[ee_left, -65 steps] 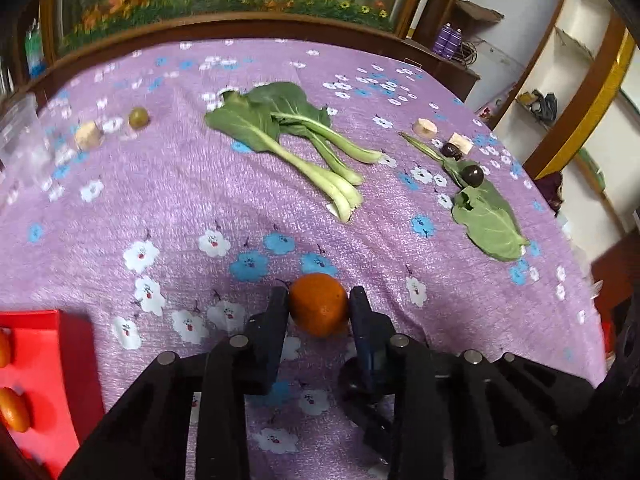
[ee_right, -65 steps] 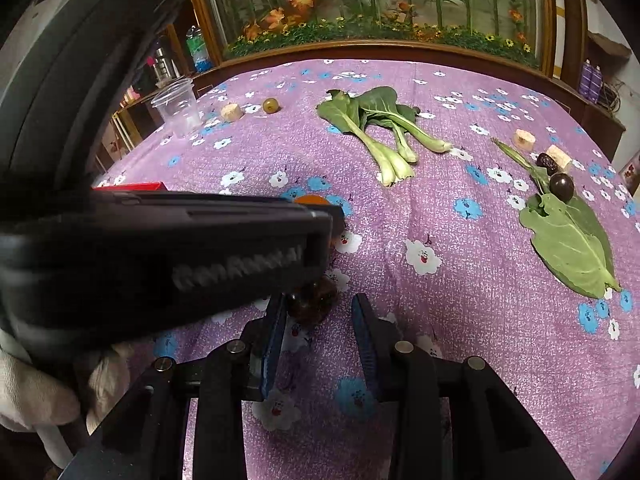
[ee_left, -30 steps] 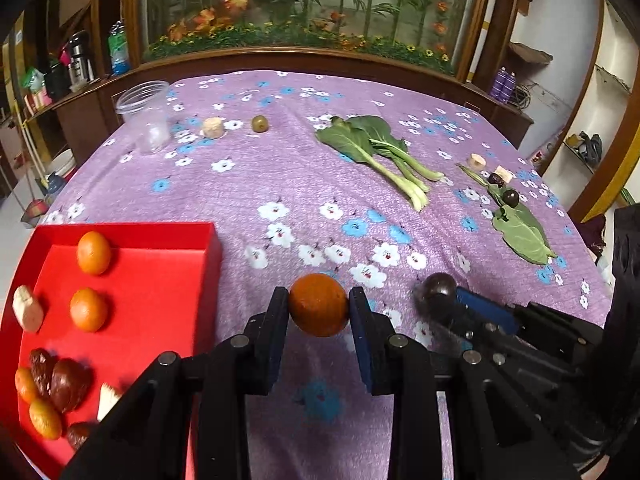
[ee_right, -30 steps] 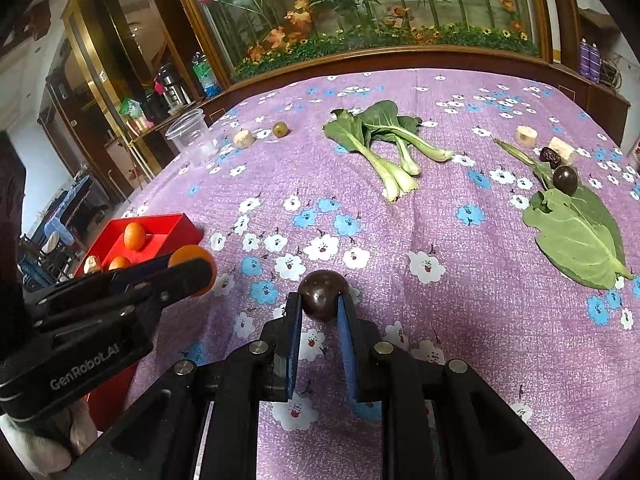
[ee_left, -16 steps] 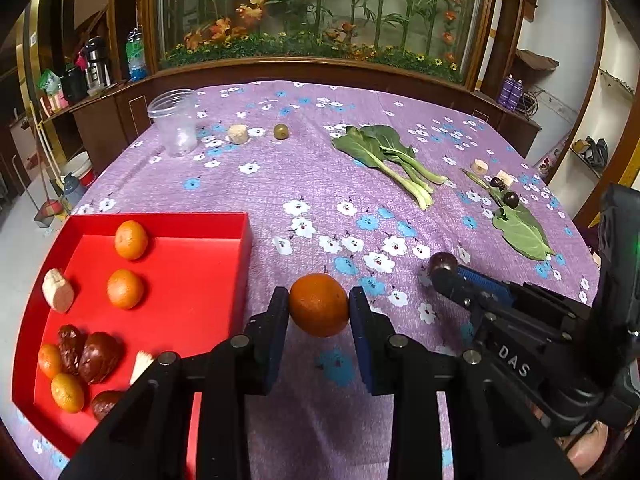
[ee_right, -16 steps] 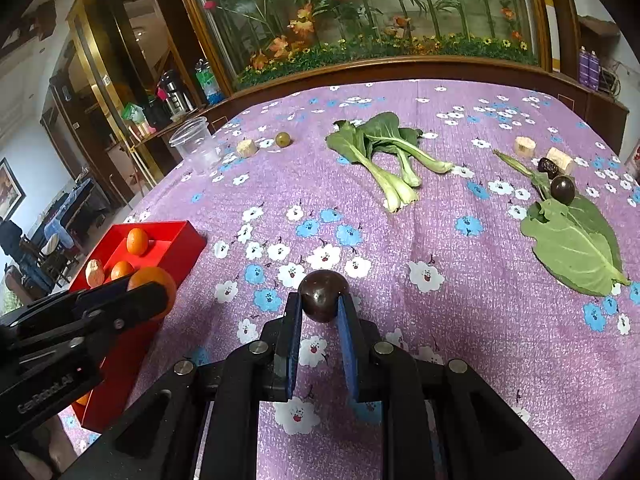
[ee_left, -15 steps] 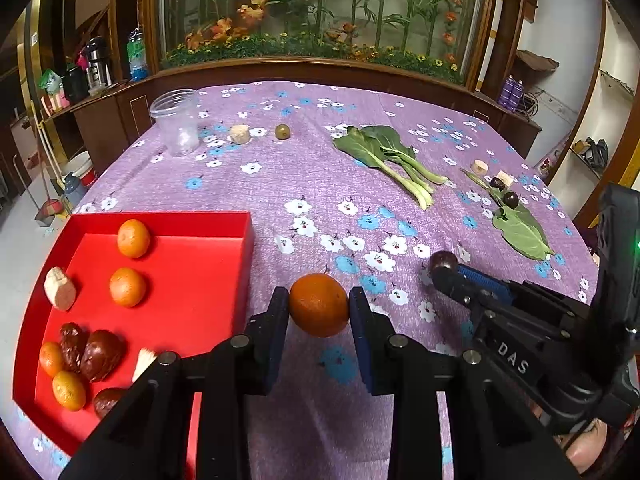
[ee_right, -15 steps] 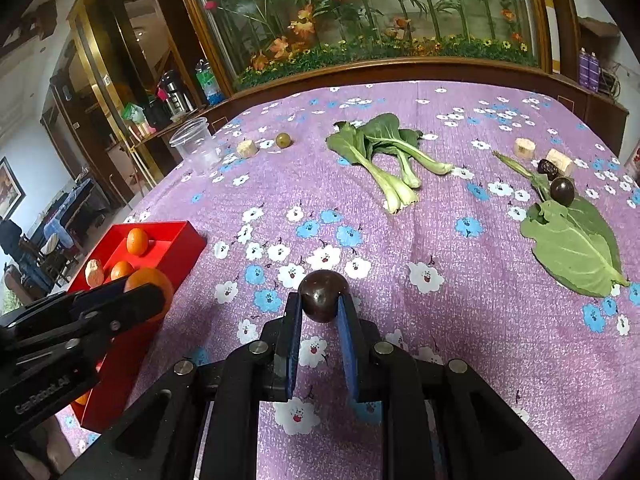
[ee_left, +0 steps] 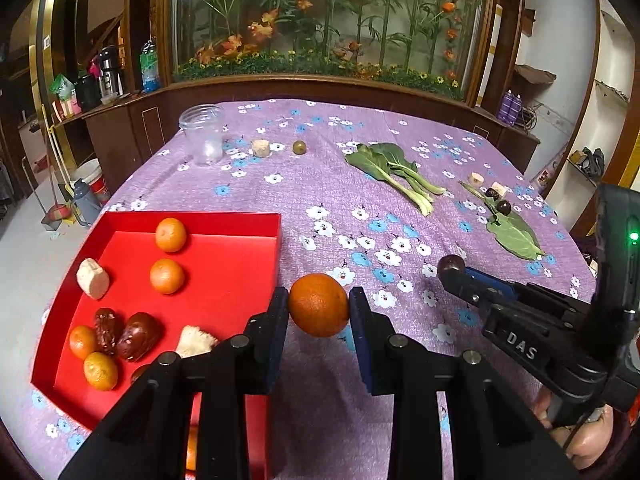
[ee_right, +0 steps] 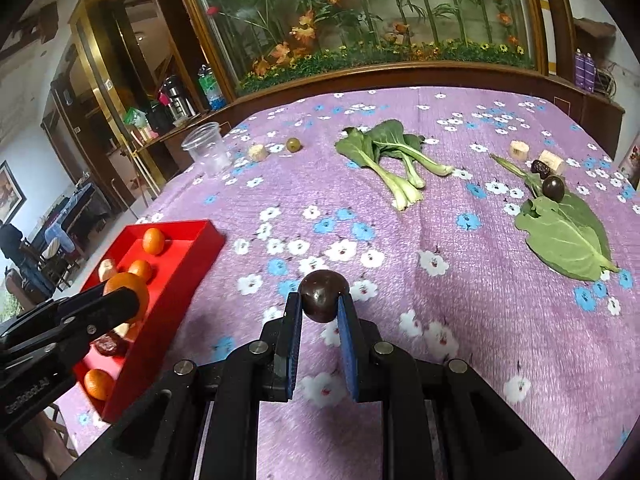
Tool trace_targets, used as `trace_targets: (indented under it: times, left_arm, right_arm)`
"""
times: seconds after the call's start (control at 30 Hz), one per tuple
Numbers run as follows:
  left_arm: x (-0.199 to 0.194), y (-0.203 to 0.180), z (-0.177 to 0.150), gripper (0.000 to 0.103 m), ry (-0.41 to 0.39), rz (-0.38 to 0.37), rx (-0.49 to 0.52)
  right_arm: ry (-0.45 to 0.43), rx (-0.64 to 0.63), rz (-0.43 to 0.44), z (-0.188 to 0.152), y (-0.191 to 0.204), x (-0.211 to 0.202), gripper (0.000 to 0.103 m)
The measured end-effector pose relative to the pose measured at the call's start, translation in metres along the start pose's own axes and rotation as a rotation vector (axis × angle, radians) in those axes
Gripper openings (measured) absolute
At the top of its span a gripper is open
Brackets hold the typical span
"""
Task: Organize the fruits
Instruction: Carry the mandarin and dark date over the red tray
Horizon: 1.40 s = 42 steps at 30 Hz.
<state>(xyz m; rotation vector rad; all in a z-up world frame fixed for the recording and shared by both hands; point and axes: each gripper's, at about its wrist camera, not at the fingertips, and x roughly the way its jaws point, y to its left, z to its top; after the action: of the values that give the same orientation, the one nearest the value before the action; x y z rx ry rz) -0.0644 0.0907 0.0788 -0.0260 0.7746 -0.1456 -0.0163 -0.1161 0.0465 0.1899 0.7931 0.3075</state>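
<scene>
My left gripper is shut on an orange and holds it above the purple flowered cloth, just right of the red tray. The tray holds several oranges, dark dates and pale fruit chunks. My right gripper is shut on a dark round fruit above the cloth; it also shows in the left wrist view. The orange in my left gripper shows in the right wrist view over the tray. Another dark fruit sits by a leaf.
Bok choy lies mid-table, a big green leaf at the right with pale chunks and a date. A clear cup, a pale chunk and a green fruit stand far left. A wooden planter backs the table.
Both grippers have lifted their fruits off the cloth and drawn back. The left gripper has moved toward the red tray, which has come further into view.
</scene>
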Motion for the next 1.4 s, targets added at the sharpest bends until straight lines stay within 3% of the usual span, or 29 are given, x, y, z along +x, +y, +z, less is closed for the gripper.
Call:
trace_targets:
  times: [0.57,0.97,1.4]
  left_arm:
    - [-0.051,0.044,-0.02,0.03,-0.105,0.058,-0.043]
    - [-0.06,0.08,-0.032,0.03,-0.119,0.079,-0.102]
    - [-0.051,0.131,-0.042,0.03,-0.106,0.098,-0.214]
  right_arm:
    - [-0.035,-0.134,0.055,-0.007,0.083,-0.042,0.02]
    - [-0.015,-0.206,0.093,-0.014,0.133,-0.043,0.02]
    - [0.045,-0.269,0.113,-0.018,0.17,-0.017,0.02]
